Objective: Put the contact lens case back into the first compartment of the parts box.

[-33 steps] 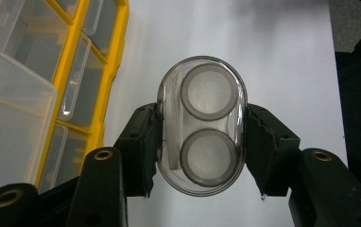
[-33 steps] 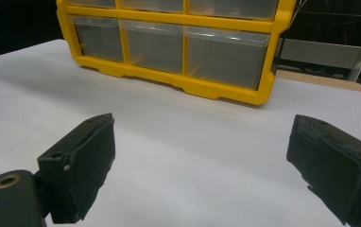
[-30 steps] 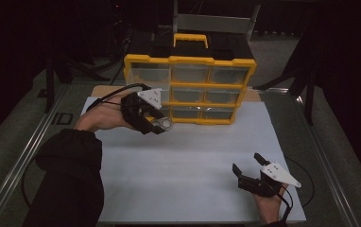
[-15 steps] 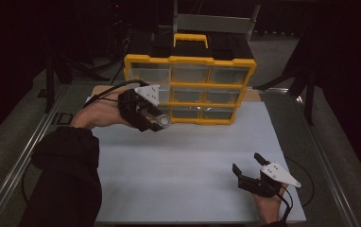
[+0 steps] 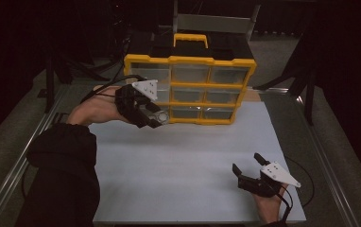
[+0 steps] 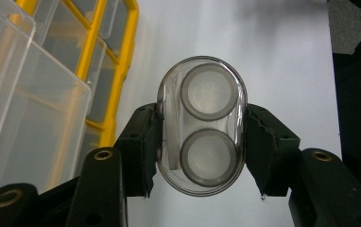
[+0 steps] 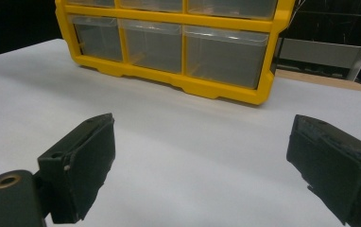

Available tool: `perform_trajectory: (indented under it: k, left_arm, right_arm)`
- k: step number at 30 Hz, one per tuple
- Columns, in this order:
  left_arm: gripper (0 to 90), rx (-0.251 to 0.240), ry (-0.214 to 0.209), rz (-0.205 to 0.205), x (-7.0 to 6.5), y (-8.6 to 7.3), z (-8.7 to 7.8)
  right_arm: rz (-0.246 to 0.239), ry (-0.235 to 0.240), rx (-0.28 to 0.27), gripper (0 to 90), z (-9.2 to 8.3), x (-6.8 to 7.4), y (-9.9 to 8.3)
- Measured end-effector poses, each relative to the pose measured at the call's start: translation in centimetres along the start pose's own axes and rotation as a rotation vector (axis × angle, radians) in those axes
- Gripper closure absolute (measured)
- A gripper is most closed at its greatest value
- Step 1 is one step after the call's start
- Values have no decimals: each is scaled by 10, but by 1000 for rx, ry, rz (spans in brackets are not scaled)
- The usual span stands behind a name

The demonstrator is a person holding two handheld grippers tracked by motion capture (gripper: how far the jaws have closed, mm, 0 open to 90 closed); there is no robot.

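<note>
A yellow drawer cabinet [image 5: 190, 90] with clear plastic drawers stands upright at the back of the white table [image 5: 188, 161]. My left gripper [image 5: 156, 118] is shut on a small clear oval case [image 6: 201, 125] with two round grey discs inside, held just in front of the cabinet's lower left drawers [image 6: 32, 109]. The case [image 5: 160, 117] hangs above the table. My right gripper [image 5: 246, 163] rests low near the table's front right, open with nothing between its pads [image 7: 86, 161]; it faces the cabinet [image 7: 178, 42].
A person's dark sleeve [image 5: 63, 175] comes in from the lower left. Metal rails [image 5: 25, 161] run along the table's sides. A grey frame [image 5: 214, 21] and dark stands sit behind the cabinet. The white table surface between the two grippers is bare.
My left gripper with the clear case has shifted slightly left and up toward the cabinet's lower left drawers. The right gripper has stayed where it was.
</note>
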State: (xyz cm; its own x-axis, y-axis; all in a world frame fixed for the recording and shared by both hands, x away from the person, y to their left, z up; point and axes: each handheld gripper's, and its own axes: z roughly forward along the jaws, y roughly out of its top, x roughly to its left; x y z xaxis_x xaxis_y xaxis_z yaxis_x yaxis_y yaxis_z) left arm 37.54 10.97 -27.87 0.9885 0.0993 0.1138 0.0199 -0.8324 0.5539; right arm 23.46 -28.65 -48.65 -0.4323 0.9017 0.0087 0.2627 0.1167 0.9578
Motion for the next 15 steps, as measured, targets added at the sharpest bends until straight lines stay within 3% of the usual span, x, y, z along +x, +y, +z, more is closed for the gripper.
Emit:
perform_trajectory:
  k: [15]
  left_arm:
    - [498, 16, 3, -5, 6, 6, -15]
  right_arm:
    - [0, 2, 1, 86, 0, 0, 0]
